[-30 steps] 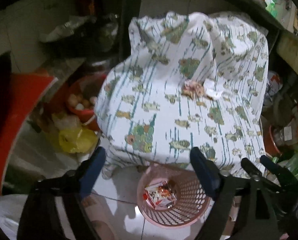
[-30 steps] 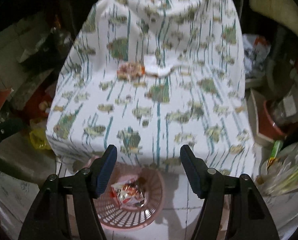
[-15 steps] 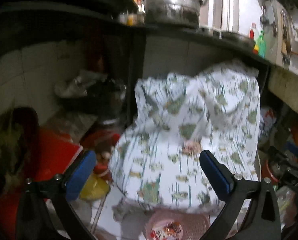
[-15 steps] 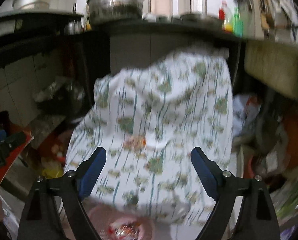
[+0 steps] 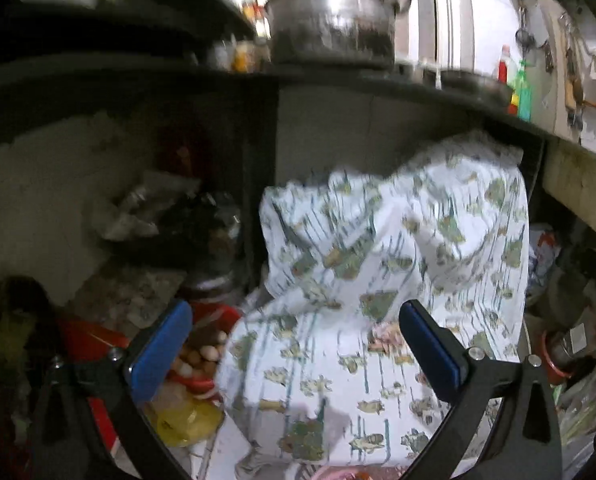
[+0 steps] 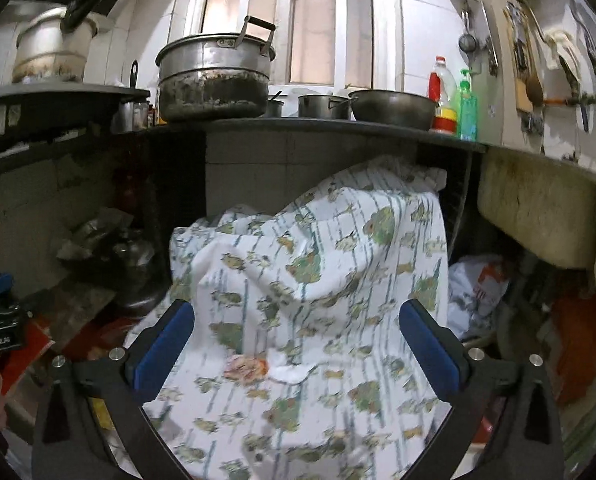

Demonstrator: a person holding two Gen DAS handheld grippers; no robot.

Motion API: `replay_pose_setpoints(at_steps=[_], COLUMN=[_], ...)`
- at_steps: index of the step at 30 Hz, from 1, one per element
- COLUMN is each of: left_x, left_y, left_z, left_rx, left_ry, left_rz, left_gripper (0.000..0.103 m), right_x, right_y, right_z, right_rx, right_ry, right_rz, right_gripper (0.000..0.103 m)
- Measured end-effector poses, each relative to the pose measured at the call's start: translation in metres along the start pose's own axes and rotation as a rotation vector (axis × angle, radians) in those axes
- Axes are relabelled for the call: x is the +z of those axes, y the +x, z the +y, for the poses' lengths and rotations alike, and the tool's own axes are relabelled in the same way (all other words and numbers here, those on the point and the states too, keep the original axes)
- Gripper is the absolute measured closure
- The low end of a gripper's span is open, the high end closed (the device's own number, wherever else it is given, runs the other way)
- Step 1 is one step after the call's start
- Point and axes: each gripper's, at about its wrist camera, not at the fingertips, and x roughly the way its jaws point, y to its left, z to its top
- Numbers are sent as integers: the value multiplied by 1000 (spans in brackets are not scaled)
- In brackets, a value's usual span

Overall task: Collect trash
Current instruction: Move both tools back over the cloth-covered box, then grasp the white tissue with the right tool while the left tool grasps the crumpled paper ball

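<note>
A crumpled pinkish wrapper (image 6: 245, 368) and a white crumpled paper (image 6: 288, 365) lie side by side on a cloth-covered mound (image 6: 318, 280), white with a green fish print. The wrapper also shows in the left wrist view (image 5: 382, 336), on the same cloth (image 5: 378, 280). My right gripper (image 6: 296, 348) is open and empty, held back from the trash. My left gripper (image 5: 294, 352) is open and empty, to the left of the wrapper. The rim of a pink basket (image 5: 350, 474) peeks in at the bottom edge of the left view.
A dark counter (image 6: 318, 124) carries a big steel pot (image 6: 214, 76), pans and bottles (image 6: 442, 96). Left of the mound are a red bowl of eggs (image 5: 202, 356), a yellow bag (image 5: 186, 420) and dark clutter. A white bag (image 6: 478, 292) and red tubs lie right.
Both grippers have tilted up and away from the floor. The pink basket with its wrappers has dropped out of the right view and to the bottom edge of the left view. Counter and pots came into view.
</note>
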Motion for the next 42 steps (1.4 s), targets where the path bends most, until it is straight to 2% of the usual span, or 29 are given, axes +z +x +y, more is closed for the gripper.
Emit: replay_pose_setpoints(at_steps=[5,9,14,17,21,25,27,30,34,38,41,42], left_x=[-12,-38,-38,-38,-37,-34,-32,-31,-34,-37,-37,-37], left_y=[29,72,107,115,123,126,128,133,147,156,157,158], left_z=[-11,-13,-30,-30,-23,-21,-19,-15,-16,-19,-22,-23], left_rx=[14,9,33,34,26,81,73,66,57,55,65,74], left_ry=[55,42,82,70,10,-15,-29,-51,-47,-28,-1,7], left_rz=[-5,125,155,180,210,188,198,221,290,330,324,319], left_gripper=[0,0,0,0,0,0,0,0,0,0,0,0], right_x=[-24,-57,-76,-79,-83,-85,-86,-93,-106,-107,-108,-109], right_y=[27,66,105,122,143,154,161,179,200,230,257,263], right_z=[0,-2,-8,-15,-29,-38,-39,-30,-12,2,10,11], right_rx=[-51,-68,-67,-44,-1,9,23,22,61,115,102,100], right_ry=[-20,-10,-16,23,143,204,214,177,156,204,177,178], right_rz=[24,126,232,289,382,421,449,562,651,690,681,680], right_gripper=[0,0,0,0,0,0,0,0,0,0,2,5])
